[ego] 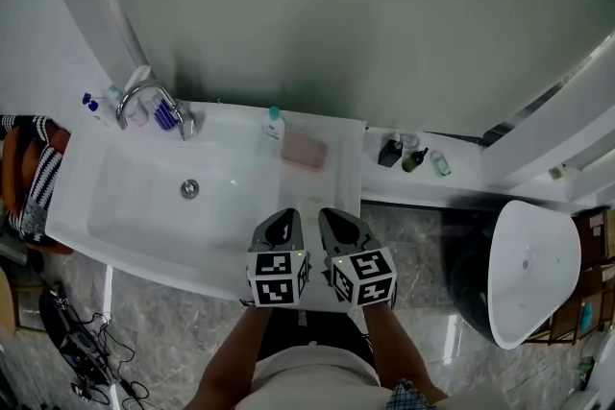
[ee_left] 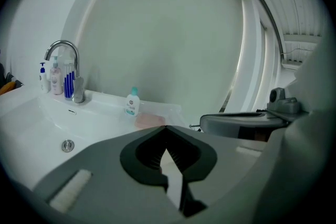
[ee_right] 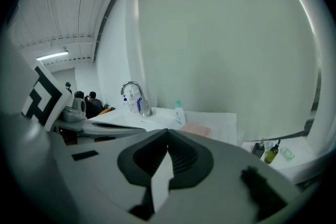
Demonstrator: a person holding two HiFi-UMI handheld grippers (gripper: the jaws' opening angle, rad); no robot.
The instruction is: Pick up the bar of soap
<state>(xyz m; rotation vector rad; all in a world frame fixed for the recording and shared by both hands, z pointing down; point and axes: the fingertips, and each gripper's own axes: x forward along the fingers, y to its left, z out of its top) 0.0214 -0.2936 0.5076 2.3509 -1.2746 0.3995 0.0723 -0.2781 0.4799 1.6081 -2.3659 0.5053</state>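
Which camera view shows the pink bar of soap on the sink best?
The head view: it sees the bar of soap whole from above, lying on the right ledge of the sink near a small bottle. Both gripper views show it only as a small, low pink strip seen nearly edge-on.

Pale pink rectangular bar of soap point(ego: 304, 150); glossy white ceramic sink point(ego: 125, 197). My grey plastic left gripper point(ego: 283, 216) and right gripper point(ego: 332, 216) bear black-and-white square-patterned cubes. Grey-veined marble floor point(ego: 423, 245).

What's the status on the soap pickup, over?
Left gripper shut, empty. Right gripper shut, empty. Bar of soap untouched on sink ledge. Small bottle beside it.
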